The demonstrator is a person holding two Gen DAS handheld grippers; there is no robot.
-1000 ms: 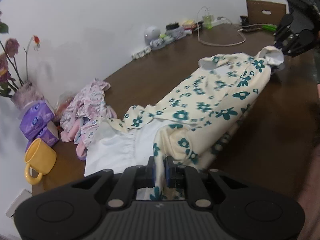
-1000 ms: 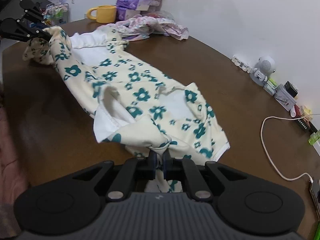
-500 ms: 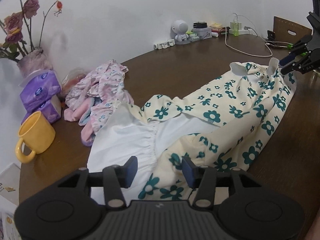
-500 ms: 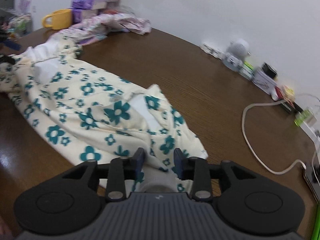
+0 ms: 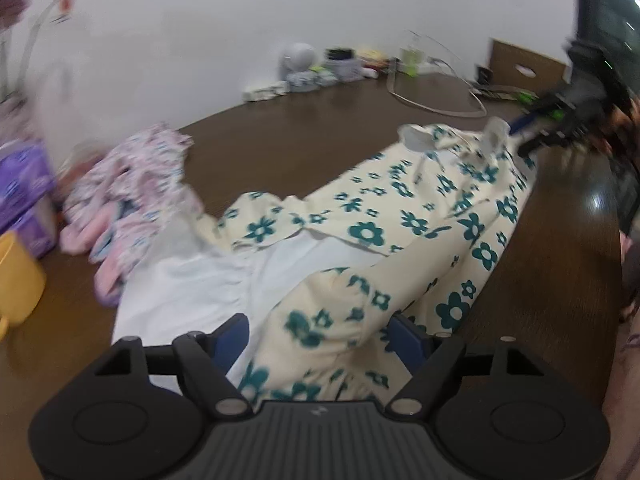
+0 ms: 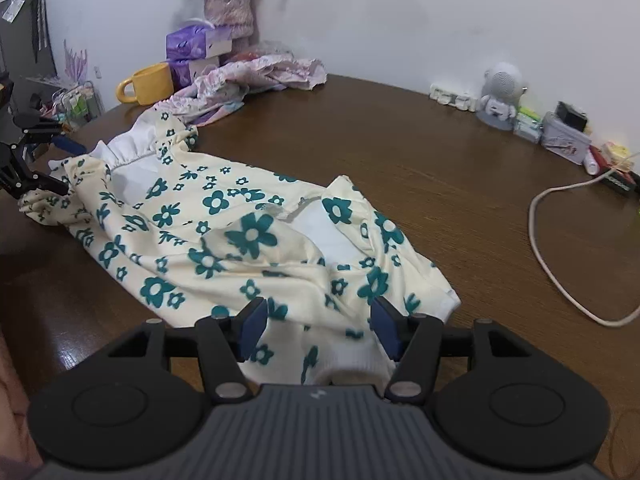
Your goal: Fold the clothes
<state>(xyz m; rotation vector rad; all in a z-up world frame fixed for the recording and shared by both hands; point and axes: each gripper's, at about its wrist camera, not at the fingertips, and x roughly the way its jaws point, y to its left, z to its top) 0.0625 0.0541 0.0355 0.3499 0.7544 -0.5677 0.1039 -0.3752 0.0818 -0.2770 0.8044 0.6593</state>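
A cream garment with teal flowers (image 5: 360, 240) (image 6: 224, 232) lies stretched across the brown table (image 6: 420, 152), its white lining showing. My left gripper (image 5: 320, 334) stands open at one end, cloth lying loose between its blue pads. My right gripper (image 6: 318, 330) is open at the other end, over a white cuff. In the right wrist view the left gripper (image 6: 52, 164) shows at the far left edge of the garment; in the left wrist view the right gripper (image 5: 528, 134) shows at the far end, jaws apart.
A pink patterned garment (image 5: 132, 188) (image 6: 248, 76) is heaped near a yellow mug (image 6: 150, 83), purple tissue packs (image 6: 198, 42) and a vase of flowers (image 6: 228, 6). A white cable (image 6: 560, 248), a small robot figure (image 6: 500, 96) and small clutter line the wall.
Both grippers went from shut on the garment's ends a second ago to wide open; the flowered garment dropped and now lies flat on the table.
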